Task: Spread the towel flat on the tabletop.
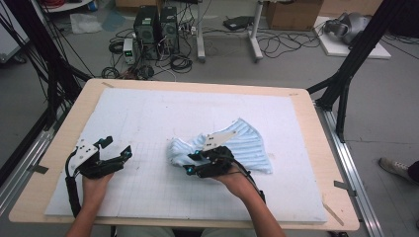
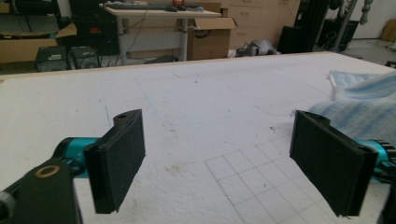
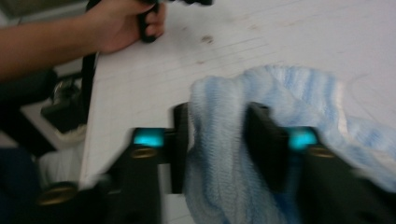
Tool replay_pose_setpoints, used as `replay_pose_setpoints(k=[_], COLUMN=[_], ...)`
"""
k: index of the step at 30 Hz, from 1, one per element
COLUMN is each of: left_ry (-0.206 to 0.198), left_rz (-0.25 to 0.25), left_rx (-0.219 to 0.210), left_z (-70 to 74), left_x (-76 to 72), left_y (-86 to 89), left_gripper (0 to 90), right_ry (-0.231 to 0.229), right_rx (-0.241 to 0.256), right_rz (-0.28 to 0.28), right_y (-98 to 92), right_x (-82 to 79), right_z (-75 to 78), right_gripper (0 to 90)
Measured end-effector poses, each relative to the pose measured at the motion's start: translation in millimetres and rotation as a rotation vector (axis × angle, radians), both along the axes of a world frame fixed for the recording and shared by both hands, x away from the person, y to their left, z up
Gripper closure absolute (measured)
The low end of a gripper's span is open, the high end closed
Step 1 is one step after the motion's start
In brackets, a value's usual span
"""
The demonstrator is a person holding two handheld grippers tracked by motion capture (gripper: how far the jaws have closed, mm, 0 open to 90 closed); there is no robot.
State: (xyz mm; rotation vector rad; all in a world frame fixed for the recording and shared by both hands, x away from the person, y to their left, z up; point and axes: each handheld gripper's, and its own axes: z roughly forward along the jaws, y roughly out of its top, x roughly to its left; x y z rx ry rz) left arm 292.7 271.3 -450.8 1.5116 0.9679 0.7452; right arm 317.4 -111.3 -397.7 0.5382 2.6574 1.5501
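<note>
1. The right claw [image 1: 193, 163] is clenched on a light blue striped towel [image 1: 247, 143] — in the right gripper view a thick fold of the towel [image 3: 224, 140] stands between the two black jaws, which press it from both sides.
2. The towel lies rumpled on the white foam mat [image 1: 148, 113] that covers the bench [image 1: 316, 148], a little right of the middle; its gripped end is bunched up at the left, and the rest spreads out flat toward the far right.
3. The left claw [image 1: 116, 148] is released, jaws spread wide with nothing between them — in the left gripper view bare mat [image 2: 196, 121] shows in the gap.
4. That left claw sits low over the mat's left part, well apart from the towel, whose edge [image 2: 359, 107] shows off to the right in its own view.
5. A hand [image 1: 94, 190] holds the left claw from below; the other hand [image 1: 237, 182] holds the right one, with a black cable trailing along the forearm.
6. Beyond the bench, computer towers [image 1: 155, 29] and loose cables sit on the floor.
</note>
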Motion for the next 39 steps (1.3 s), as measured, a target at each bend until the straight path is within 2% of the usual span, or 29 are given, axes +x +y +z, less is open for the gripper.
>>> replay_pose_setpoints(k=[3, 4, 5, 6, 7, 9, 14, 17, 18, 19, 22, 25, 26, 27, 28, 29, 30, 32, 33, 34, 35, 36, 37, 38, 39], left_ry=[0.005, 0.005, 0.006, 0.008, 0.013, 0.012, -0.001, 0.0, 0.0, 0.007, 0.004, 0.004, 0.004, 0.014, 0.024, 0.024, 0.035, 0.061, 0.061, 0.075, 0.081, 0.081, 0.087, 0.087, 0.101], left_rz=[-0.017, -0.017, -0.021, -0.028, -0.043, -0.059, -0.11, -0.16, -0.16, -0.213, -0.295, -0.401, -0.401, -0.472, -0.504, -0.504, -0.534, -0.594, -0.594, -0.624, -0.637, -0.637, -0.657, -0.657, -0.659], left_rx=[0.017, 0.017, 0.018, 0.02, 0.027, 0.032, 0.043, 0.039, 0.039, 0.035, 0.044, 0.055, 0.055, 0.073, 0.08, 0.08, 0.088, 0.127, 0.127, 0.161, 0.178, 0.178, 0.219, 0.219, 0.263], left_z=[0.5, 0.5, 0.6, 0.8, 1.4, 2.8, 10.3, 14.7, 14.7, 18.2, 26.4, 36.1, 36.1, 39.4, 39.8, 39.8, 39.4, 34.2, 34.2, 29.6, 27.4, 27.4, 23.4, 23.4, 19.9], left_x=[0.7, 0.7, 0.9, 1.4, 2.6, 3.9, 6.7, 10.5, 10.5, 14.4, 19.9, 26.2, 26.2, 30.4, 31.9, 31.9, 32.8, 32.7, 32.7, 32.2, 32.2, 32.2, 32.9, 32.9, 33.8], left_y=[-1.1, -1.1, -1.6, -1.8, -2.3, -4.2, -12.1, -18.6, -18.6, -25.5, -41.2, -61.6, -61.6, -76.3, -83.4, -83.4, -90.2, -107.8, -107.8, -116.5, -120.2, -120.2, -127.1, -127.1, -132.4], left_gripper=[19.9, 20.1, 20.4, 20.5, 21.1, 22.3, 24.0, 25.0, 25.5, 26.7, 28.1, 28.1, 28.1, 28.2, 28.4, 28.7, 29.2, 29.7, 30.2, 32.2, 34.4, 38.1, 43.6, 49.3, 58.6], right_ry=[-0.007, -0.007, -0.025, -0.038, -0.053, -0.09, -0.13, -0.128, -0.128, -0.117, -0.093, -0.092, -0.092, -0.092, -0.092, -0.092, -0.098, -0.102, -0.101, -0.099, -0.098, -0.094, -0.096, -0.096, -0.092], right_rx=[0.07, 0.07, 0.109, 0.121, 0.117, 0.059, -0.04, -0.104, -0.104, -0.122, -0.096, -0.084, -0.084, -0.087, -0.087, -0.087, -0.091, -0.095, -0.095, -0.096, -0.099, -0.103, -0.108, -0.108, -0.111], right_rz=[-0.076, -0.076, -0.127, -0.157, -0.189, -0.26, -0.397, -0.412, -0.412, -0.411, -0.418, -0.418, -0.418, -0.412, -0.414, -0.414, -0.416, -0.414, -0.414, -0.41, -0.409, -0.404, -0.396, -0.396, -0.387], right_y=[-23.5, -23.5, -42.7, -52.6, -62.5, -80.4, -123.4, -137.4, -137.4, -140.9, -144.1, -144.8, -144.8, -143.8, -142.9, -142.9, -141.8, -141.7, -141.4, -141.0, -140.3, -139.3, -138.2, -138.2, -135.9], right_x=[-1.0, -1.0, -3.2, -4.9, -6.2, -8.6, -16.8, -24.3, -24.3, -27.9, -30.0, -30.0, -30.0, -29.9, -30.2, -30.2, -30.3, -30.3, -30.7, -30.8, -31.0, -31.1, -30.9, -30.9, -30.2], right_z=[2.0, 2.0, 5.5, 7.2, 8.3, 7.4, -5.6, -16.3, -16.3, -23.4, -30.1, -32.3, -32.3, -32.5, -32.4, -32.4, -32.3, -32.3, -32.7, -33.2, -33.8, -34.5, -35.2, -35.2, -36.2], right_gripper=[38.5, 38.5, 37.2, 37.2, 37.4, 38.3, 39.8, 39.7, 39.7, 39.7, 38.8, 37.2, 37.2, 36.4, 35.9, 35.9, 35.2, 35.0, 34.9, 35.0, 35.5, 37.1, 38.2, 38.2, 38.9])
